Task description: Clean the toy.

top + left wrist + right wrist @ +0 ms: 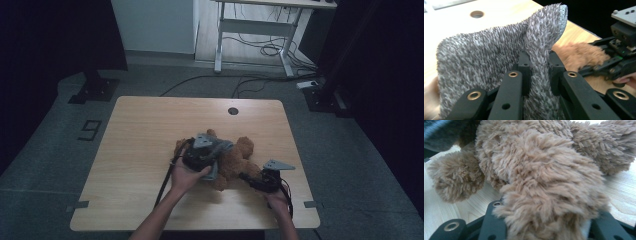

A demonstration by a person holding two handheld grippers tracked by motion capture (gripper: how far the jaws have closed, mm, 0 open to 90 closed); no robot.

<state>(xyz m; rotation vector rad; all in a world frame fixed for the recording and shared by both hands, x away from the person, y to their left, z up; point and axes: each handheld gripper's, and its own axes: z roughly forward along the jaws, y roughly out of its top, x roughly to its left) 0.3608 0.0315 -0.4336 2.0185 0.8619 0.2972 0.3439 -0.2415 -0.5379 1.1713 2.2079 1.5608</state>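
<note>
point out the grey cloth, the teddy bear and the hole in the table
grey cloth [486, 60], left gripper view, fuzzy face
teddy bear [544, 177], right gripper view, furry limb
hole [233, 111], high view, its dark middle

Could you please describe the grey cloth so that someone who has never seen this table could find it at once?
Start at the wooden table and find the brown teddy bear lying near its middle. The grey cloth is at the bear, pinched between the left gripper's jaws. Its shaggy grey pile sets it apart from the bear's tan fur.
</note>
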